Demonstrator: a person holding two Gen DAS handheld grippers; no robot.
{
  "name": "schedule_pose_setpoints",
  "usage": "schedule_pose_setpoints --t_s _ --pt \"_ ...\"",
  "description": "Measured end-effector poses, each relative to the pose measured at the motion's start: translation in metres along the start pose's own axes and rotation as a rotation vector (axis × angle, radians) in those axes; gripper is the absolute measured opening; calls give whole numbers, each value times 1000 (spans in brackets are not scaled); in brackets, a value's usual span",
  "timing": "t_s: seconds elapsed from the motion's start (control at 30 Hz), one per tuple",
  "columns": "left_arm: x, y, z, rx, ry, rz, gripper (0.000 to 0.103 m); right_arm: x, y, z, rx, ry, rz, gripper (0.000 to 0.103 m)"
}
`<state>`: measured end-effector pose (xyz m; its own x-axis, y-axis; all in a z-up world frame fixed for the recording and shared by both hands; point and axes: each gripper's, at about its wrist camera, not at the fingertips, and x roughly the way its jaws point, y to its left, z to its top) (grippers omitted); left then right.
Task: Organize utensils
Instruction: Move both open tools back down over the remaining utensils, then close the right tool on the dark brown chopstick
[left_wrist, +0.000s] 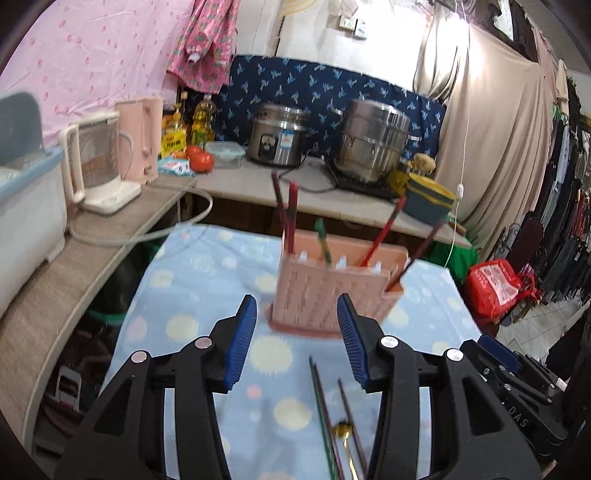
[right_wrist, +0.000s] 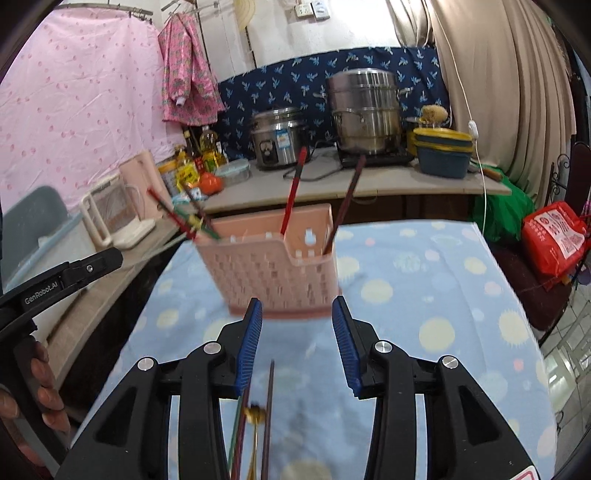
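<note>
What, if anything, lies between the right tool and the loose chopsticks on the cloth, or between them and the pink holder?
Nothing visible. The right tool is open and empty above the thin dark loose chopsticks lying on the blue dotted cloth. Only bare cloth separates them from the pink slotted plastic holder beyond.

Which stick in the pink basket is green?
The short one near the middle of the pink basket. The others standing in it are red or dark and reach higher.

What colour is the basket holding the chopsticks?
Pink basket, clearest in the right wrist view.
</note>
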<state>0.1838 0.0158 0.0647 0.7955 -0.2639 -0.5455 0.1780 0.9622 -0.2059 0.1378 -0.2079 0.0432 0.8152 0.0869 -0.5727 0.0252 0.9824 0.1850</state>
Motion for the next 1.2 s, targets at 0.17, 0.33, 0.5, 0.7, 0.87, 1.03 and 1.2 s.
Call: schedule_pose_setpoints --t_s 0.17,0.33,0.5,0.7,0.87,1.03,1.2 --pt "1 7 -55 -18 102 -1 43 -8 -4 -50 35 88 20 39" --pt "2 8 -104 -25 190 3 43 -15 2 -94 35 153 22 39" --pt "0 7 -140 -2 248 26 43 -16 16 -135 -24 213 -1 39" --pt "0 7 -170 8 295 45 43 -14 27 -168 -56 258 1 37" --pt "1 7 -183 13 316 57 43 -10 34 -176 -75 269 -6 30" --pt "0 6 -188 18 325 61 43 -6 36 -180 -83 280 -8 19" --pt "0 -1 -189 30 327 45 43 -3 31 -181 -76 284 -19 7"
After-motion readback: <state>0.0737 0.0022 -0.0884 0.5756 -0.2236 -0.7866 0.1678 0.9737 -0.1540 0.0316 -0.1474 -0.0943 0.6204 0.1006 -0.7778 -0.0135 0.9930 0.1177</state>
